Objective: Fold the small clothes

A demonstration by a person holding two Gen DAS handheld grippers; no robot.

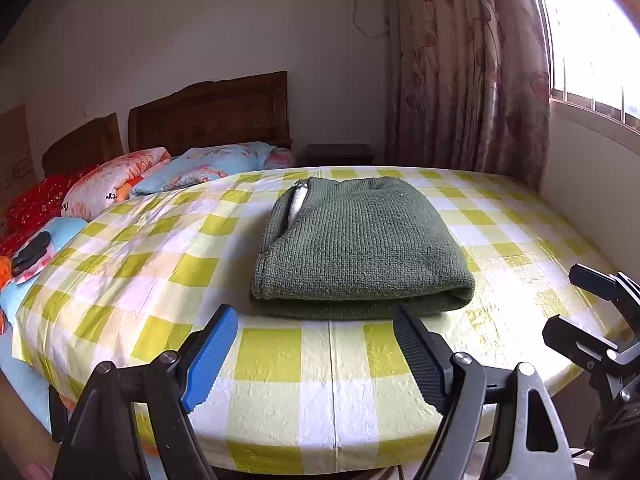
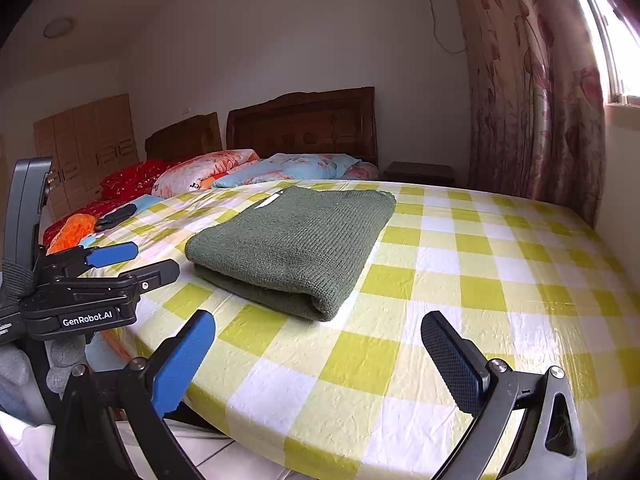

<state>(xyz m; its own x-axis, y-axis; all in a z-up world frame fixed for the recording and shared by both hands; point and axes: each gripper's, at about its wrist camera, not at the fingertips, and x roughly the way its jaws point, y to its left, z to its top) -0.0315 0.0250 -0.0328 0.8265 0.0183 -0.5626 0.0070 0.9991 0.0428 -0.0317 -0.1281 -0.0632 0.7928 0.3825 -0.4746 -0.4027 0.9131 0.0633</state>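
Observation:
A dark green knitted garment (image 1: pixel 360 248) lies folded into a thick rectangle on the round table with a yellow-and-white checked cloth (image 1: pixel 280 360); a white label shows at its far left edge. In the right wrist view the green garment (image 2: pixel 296 244) sits left of centre. My left gripper (image 1: pixel 316 320) hangs open just in front of the fold's near edge, holding nothing. My right gripper (image 2: pixel 320 320) is open too, over the table's near edge, right of the garment and apart from it. The left gripper (image 2: pixel 132 260) also shows at the left of the right wrist view, and the right gripper (image 1: pixel 572 308) at the right of the left wrist view.
A bed with floral pillows (image 1: pixel 120 180) and a wooden headboard (image 1: pixel 208 112) stands behind the table. Dark gloves (image 1: pixel 32 252) lie on the bedding at left. A flowered curtain (image 1: pixel 460 80) and a bright window are at right, with a small nightstand (image 1: pixel 340 154) beyond.

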